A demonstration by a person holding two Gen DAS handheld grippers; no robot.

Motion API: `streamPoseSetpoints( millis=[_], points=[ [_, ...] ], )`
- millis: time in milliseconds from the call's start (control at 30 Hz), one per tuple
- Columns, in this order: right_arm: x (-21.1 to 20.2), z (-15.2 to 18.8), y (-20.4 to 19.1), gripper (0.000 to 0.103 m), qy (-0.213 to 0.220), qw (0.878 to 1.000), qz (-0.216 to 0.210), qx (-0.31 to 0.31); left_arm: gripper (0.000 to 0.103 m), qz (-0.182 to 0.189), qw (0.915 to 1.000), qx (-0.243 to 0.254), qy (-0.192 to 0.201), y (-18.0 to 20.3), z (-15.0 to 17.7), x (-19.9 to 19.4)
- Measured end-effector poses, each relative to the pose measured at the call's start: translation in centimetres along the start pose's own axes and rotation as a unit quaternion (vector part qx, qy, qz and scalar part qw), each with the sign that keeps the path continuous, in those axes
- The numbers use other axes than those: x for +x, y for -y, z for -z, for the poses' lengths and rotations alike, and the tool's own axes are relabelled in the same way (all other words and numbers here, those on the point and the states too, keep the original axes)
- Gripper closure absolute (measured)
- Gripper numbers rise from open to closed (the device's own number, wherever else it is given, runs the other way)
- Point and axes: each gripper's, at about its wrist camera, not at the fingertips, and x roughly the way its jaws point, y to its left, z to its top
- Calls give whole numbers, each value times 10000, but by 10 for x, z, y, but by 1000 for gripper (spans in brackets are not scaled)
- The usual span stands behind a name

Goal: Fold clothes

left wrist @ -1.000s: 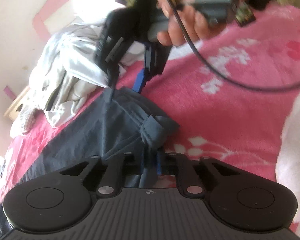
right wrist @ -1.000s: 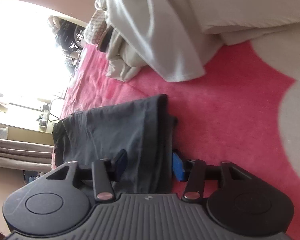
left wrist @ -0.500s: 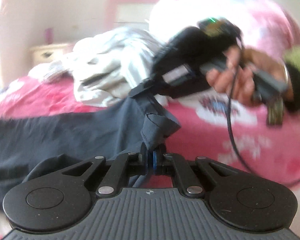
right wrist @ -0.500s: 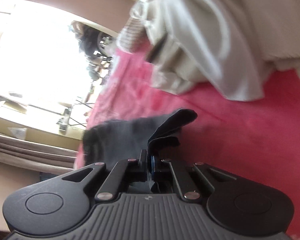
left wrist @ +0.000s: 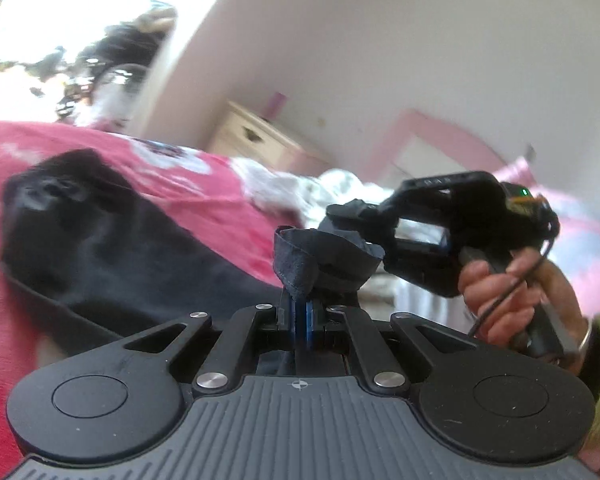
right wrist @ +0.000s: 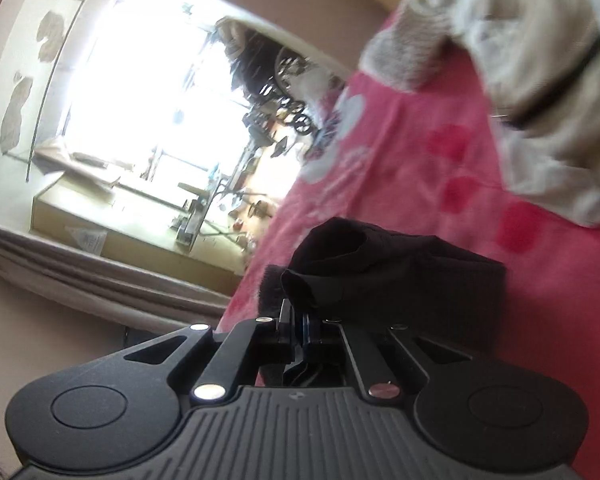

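Dark navy fabric is bunched right up front: the left gripper (left wrist: 300,316) is pinched tight on a hemmed edge of the dark garment (left wrist: 100,252), which trails off across the pink bedspread (left wrist: 204,184). Just past that, the right gripper (left wrist: 340,216) has its own corner of it, held up off the bed by the person's hand (left wrist: 512,292). From the right wrist view, that right gripper (right wrist: 298,328) is clamped on the same cloth (right wrist: 400,276). Further back there's a pile of white clothes (right wrist: 540,80), then a cream nightstand (left wrist: 260,140).
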Motion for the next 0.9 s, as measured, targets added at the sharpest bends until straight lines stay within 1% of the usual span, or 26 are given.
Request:
streamPoseSetpoints(
  millis=[167,300,500,733,833,900],
  points=[
    [51,-4,-22,99,-156,9998,26,-154,100,-257,9983,-362,366,-40,-17,-2],
    [89,-5,-34,99,-245,9992,107,-282,100,-401,9957,-632,543,-72,-28,2],
    [144,-7,-53,99,-377,9981,213,-433,101,-506,9919,-985,627,-120,-41,6],
    [200,-9,-75,99,-540,9957,284,-694,101,-611,9873,-1299,676,-163,-59,11],
    [223,-11,-76,99,-584,9953,363,-677,100,-690,9837,-1529,647,-182,-63,17],
    [240,-11,-71,99,-659,9946,451,-658,99,-758,9793,-1792,562,-195,-63,22]
  ],
)
